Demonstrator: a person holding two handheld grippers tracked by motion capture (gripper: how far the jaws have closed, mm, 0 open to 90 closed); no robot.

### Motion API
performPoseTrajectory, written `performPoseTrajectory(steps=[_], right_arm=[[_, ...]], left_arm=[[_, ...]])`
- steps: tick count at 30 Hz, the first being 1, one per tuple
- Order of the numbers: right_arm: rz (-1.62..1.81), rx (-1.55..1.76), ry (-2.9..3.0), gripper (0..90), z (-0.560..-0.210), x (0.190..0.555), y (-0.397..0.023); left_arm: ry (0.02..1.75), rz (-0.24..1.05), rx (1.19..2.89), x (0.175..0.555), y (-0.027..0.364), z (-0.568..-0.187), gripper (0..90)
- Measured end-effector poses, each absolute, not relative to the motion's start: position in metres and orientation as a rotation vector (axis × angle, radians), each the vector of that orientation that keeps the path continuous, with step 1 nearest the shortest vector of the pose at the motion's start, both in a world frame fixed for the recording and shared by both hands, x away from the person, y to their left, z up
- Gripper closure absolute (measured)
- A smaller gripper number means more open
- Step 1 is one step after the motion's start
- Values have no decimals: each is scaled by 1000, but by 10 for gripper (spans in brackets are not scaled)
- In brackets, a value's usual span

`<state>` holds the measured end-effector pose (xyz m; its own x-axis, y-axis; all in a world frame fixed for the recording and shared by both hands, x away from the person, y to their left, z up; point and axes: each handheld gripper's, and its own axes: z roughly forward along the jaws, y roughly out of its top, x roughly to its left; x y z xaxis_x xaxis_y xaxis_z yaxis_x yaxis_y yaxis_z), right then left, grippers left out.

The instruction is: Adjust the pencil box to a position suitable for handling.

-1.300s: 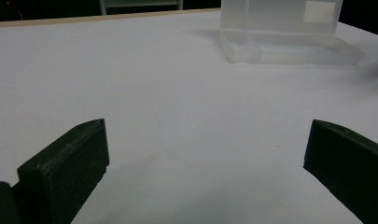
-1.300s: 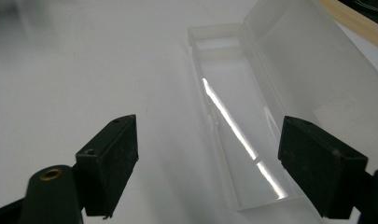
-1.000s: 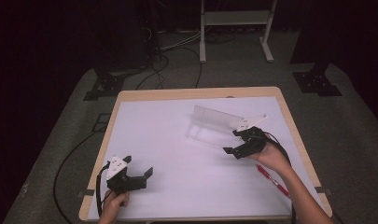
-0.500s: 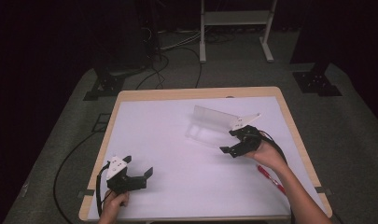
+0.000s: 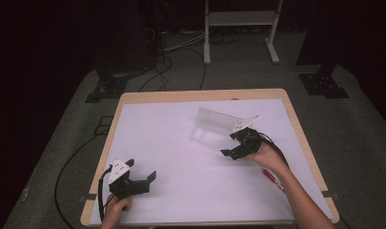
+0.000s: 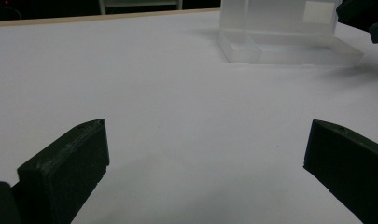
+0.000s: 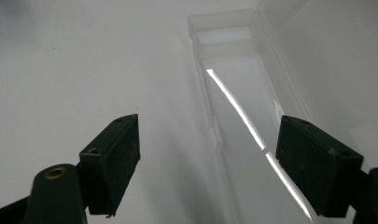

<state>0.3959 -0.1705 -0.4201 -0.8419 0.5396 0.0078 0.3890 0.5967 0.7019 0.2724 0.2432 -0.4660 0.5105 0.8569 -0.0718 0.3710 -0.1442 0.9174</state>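
- I see the clear plastic box [image 5: 218,128] lying open on the white table [image 5: 181,143], in the far right part of it, with its lid standing up behind the tray
- My right gripper [image 5: 236,149] is just beside the near right end of the box; I cannot tell from the high view if it touches the box
- In the right gripper view its jaws stand wide open and hold nothing; the long tray of the box [image 7: 242,116] runs away between them, with a small end compartment at the far end
- My left gripper [image 5: 143,179] is well apart from the box, at the near left side of it, low over the table
- Its jaws are also wide open and empty; the box [image 6: 280,42] shows far ahead
- A red pen [image 5: 272,178] lies on the table nearer than the box, beside my right forearm
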Motion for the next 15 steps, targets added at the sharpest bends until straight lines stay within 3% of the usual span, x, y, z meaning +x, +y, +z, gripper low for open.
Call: performPoseTrajectory(steps=[15], right_arm=[[1034,768,2642,244,-433,405,-157]], left_arm=[[1039,596,1732,272,243,-466,0]])
